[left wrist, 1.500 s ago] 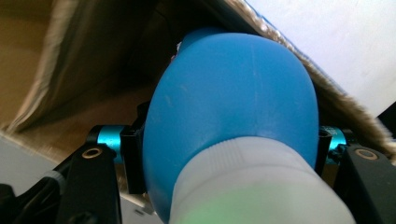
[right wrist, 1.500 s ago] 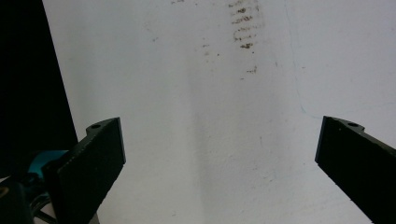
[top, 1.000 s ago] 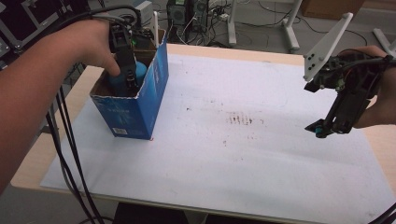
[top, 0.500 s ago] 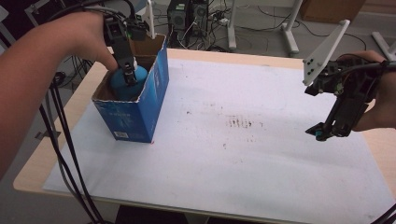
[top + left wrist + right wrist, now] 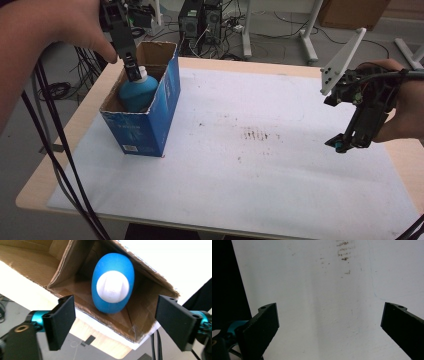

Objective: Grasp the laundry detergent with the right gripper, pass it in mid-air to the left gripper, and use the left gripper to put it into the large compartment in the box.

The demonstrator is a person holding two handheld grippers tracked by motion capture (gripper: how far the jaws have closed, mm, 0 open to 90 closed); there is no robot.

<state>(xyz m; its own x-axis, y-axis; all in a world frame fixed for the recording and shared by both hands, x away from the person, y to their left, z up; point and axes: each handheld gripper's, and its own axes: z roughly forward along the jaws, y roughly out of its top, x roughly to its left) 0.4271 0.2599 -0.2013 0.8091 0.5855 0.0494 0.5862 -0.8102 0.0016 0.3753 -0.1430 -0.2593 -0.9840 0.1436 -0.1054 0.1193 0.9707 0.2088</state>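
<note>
Item: blue bottle (image 5: 137, 92) with white cap (image 5: 112, 286), standing upright inside the open cardboard box (image 5: 155, 117); the box is sitting at the far left corner of the desk (image 5: 225, 200), on its white cover.

Item: left tool (image 5: 131, 70), hanging just above the bottle's cap, over the mouth of the box. Its jaws have just been opening and are standing spread; in the left gripper view the bottle is lying below and between them, with neither pad pressing on it.

Item: right tool (image 5: 345, 145), hovering over the right side of the desk, well apart from the box, pointing down at the white cover. Jaws are standing wide apart in the right gripper view, gripping nothing.

Item: brown smudges (image 5: 257, 135), marking the cover near the middle of the desk, between the box and the right tool.
</note>
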